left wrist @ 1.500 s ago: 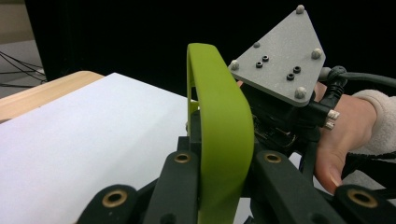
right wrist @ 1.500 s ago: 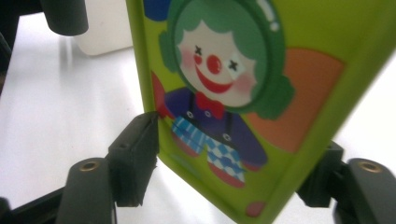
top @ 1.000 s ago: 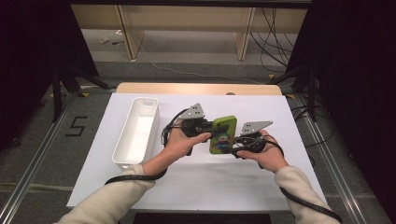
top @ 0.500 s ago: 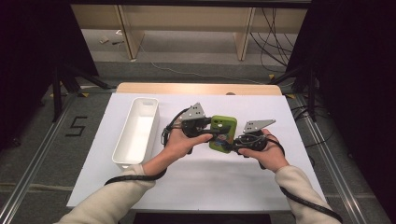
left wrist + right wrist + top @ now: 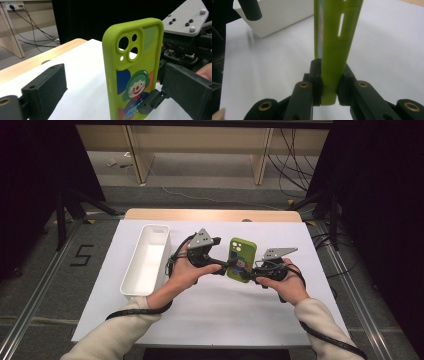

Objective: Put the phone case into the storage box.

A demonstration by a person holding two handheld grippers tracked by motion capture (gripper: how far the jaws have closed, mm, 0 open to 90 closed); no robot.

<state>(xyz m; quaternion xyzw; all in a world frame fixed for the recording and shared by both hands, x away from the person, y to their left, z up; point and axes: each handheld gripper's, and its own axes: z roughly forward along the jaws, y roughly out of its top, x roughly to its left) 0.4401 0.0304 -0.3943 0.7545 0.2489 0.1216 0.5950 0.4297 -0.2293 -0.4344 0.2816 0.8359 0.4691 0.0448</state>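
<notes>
A green phone case [image 5: 241, 256] with a clown picture is held up over the white table cover. My right gripper [image 5: 253, 272] is shut on its lower end; the right gripper view shows both pads [image 5: 315, 82] pressing the case's edge [image 5: 337, 45]. My left gripper [image 5: 223, 268] comes in from the left, and its jaws have just been opening. In the left gripper view they stand wide apart on either side of the case [image 5: 135, 75] without touching it. The right gripper's fingertip [image 5: 151, 101] clamps the case's bottom corner there.
An empty white bin [image 5: 131, 270] lies lengthwise at the left of the table, also seen as the bin [image 5: 277, 17] in the right gripper view. The table's wooden far edge [image 5: 210, 215] runs behind the white sheet. Cables trail from both grippers toward the person.
The left gripper's jaws have spread from shut on the case to wide apart. The right gripper keeps its grip, and the case has tilted so more of its back faces up.
</notes>
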